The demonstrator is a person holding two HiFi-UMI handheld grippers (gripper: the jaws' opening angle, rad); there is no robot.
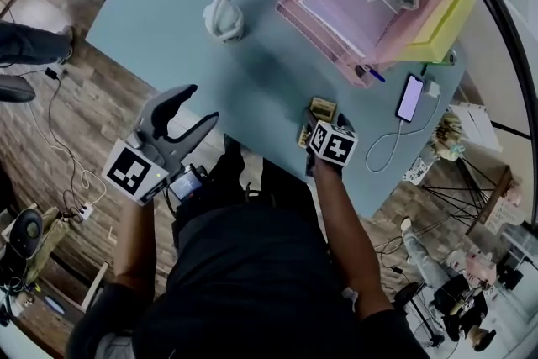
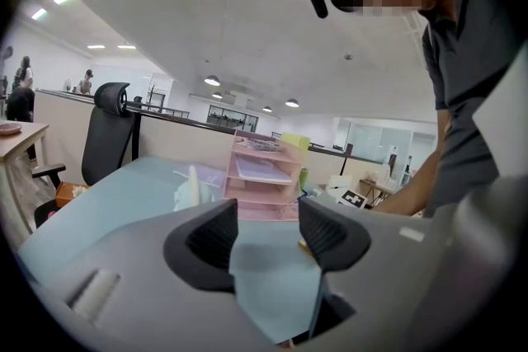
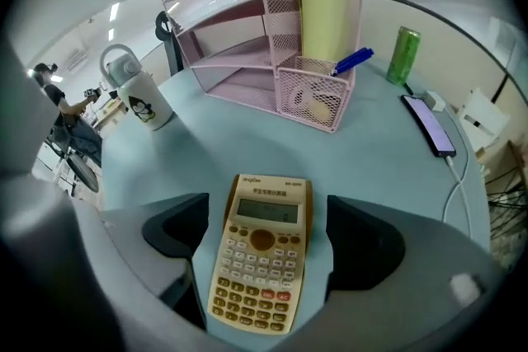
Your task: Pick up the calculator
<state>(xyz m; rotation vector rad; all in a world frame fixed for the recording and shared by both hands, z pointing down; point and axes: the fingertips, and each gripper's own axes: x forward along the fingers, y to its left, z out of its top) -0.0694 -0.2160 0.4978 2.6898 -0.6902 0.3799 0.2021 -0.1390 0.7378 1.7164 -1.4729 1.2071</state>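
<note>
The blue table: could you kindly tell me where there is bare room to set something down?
The table is barest on its near left stretch, between the white bottle and the calculator. A narrower strip runs between the bottle and the pink organizer. The right end is crowded: organizer, phone, and the open right gripper straddling the calculator.

Open-plan office: wood-plank floor (image 1: pixel 92 88), pale blue table (image 1: pixel 160 4), black office chair (image 2: pixel 111 140), round ceiling lights (image 2: pixel 212 81) on.
</note>
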